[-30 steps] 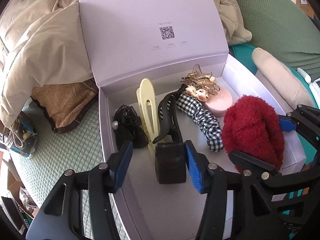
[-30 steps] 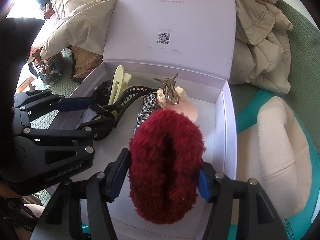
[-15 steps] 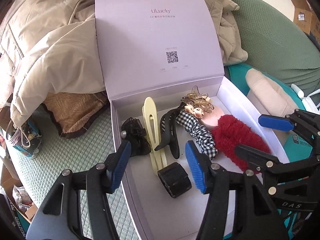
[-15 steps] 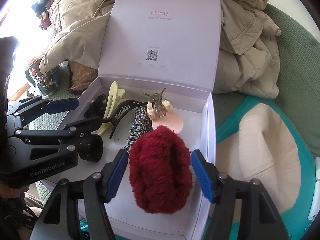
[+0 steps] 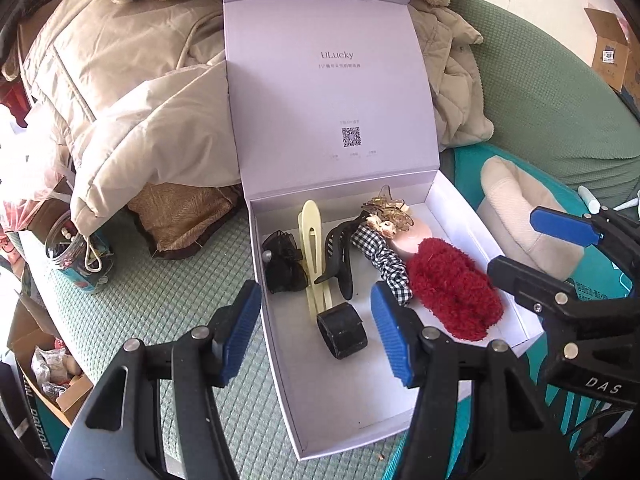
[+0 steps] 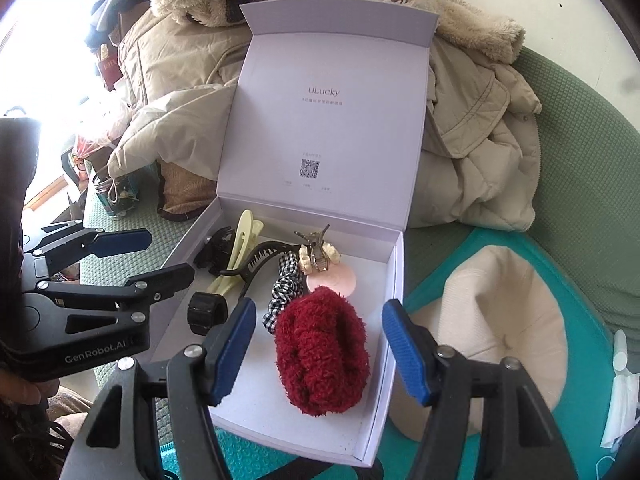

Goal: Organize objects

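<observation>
An open lavender box sits on the green cushion with its lid upright. Inside lie a black bow, a cream clip, a black claw clip, a black band, a checked scrunchie, a gold flower clip on a pink disc, and a red fluffy scrunchie. My left gripper hangs open above the band, touching nothing. My right gripper hangs open above the red scrunchie, also empty.
Beige jackets are piled behind and left of the box. A cream hat lies on a teal mat to the right. A glass jar stands on the left. A green sofa back rises at the far right.
Both grippers have lifted up and back from the box. The black band and the red scrunchie, earlier between their fingers, now lie free on the box floor below them.
</observation>
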Motion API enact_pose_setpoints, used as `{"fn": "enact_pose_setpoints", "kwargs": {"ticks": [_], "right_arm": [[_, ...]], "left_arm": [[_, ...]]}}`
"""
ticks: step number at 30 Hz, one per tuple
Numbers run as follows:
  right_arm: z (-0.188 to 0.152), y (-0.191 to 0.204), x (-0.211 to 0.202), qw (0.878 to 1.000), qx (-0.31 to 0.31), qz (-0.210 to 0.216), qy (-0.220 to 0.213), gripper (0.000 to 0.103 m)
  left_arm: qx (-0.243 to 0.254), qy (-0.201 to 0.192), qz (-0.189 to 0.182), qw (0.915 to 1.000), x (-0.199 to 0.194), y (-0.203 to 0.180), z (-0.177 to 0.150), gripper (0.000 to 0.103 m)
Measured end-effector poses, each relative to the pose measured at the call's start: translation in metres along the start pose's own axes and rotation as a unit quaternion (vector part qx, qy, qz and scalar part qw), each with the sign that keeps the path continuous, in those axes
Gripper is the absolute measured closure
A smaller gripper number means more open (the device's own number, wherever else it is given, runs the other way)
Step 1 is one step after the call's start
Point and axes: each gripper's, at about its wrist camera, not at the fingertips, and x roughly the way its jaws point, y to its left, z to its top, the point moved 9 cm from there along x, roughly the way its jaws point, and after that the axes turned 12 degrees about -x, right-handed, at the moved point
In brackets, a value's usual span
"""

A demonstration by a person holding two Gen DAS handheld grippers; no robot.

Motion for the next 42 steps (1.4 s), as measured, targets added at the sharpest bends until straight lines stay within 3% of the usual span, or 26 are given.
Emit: {"fn": "enact_pose_setpoints", "kwargs": {"ticks": [13,18,30,34,42], "right_arm": [[0.013,0.007,-0.071,0.999,-0.002,-0.015,-0.046,0.037],[0.009,0.018,-0.094,0.998,-0.007,-0.014,-0.058,0.037],[-0.013,0.041,-0.145,0.997,-0.011,-0.022,-0.075,0.036],[-0.022,0.047,-0.161,0.996,-0.007,-0.024,-0.083,0.027],[-0.043,0.058,-0.179,0.997,-0.003,-0.025,-0.079,0.027]], "left_arm": [[-0.018,-0.039,0.023,0.9988,-0.084,0.003,0.000,0.047],[-0.018,-0.051,0.033,0.9980,-0.117,0.003,-0.009,0.039],[-0.013,-0.069,0.040,0.9967,-0.178,-0.002,-0.041,0.029],[-0.013,-0.074,0.039,0.9964,-0.194,-0.003,-0.052,0.027],[-0.019,-0.072,0.037,0.9965,-0.217,-0.003,-0.077,0.023]]}}
